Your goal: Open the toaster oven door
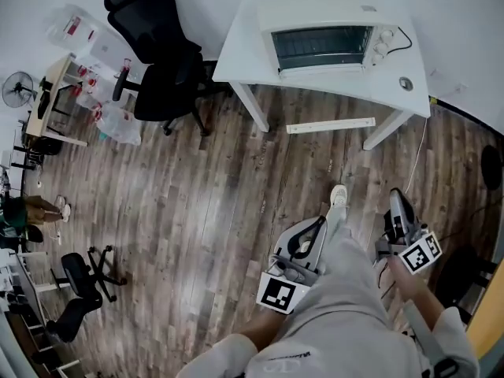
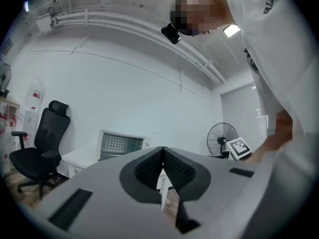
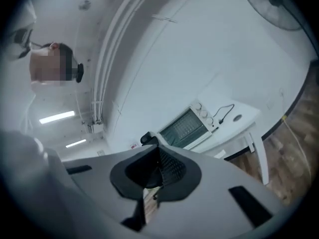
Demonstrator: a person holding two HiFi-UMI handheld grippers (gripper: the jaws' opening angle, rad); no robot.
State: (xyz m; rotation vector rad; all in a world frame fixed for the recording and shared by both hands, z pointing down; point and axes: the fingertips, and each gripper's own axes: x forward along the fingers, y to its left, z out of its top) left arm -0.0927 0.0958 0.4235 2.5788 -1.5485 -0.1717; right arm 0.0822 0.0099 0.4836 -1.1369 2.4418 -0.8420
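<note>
The white toaster oven [image 1: 323, 46] stands on a white table [image 1: 236, 57] at the far side of the room, its glass door closed and its knobs on the right. It also shows far off past the jaws in the left gripper view, toaster oven [image 2: 121, 144], and tilted in the right gripper view, toaster oven [image 3: 189, 126]. My left gripper [image 1: 320, 221] and right gripper [image 1: 396, 197] are held close to my body, well short of the table. Each has its jaws together with nothing between them, left gripper [image 2: 162, 151], right gripper [image 3: 158, 151].
A black office chair [image 1: 161, 61] stands left of the table. A white strip [image 1: 331, 124] lies on the wood floor under the table, and a small round object [image 1: 405, 83] sits beside the oven. Cluttered shelves and a fan [image 1: 17, 89] are at the far left.
</note>
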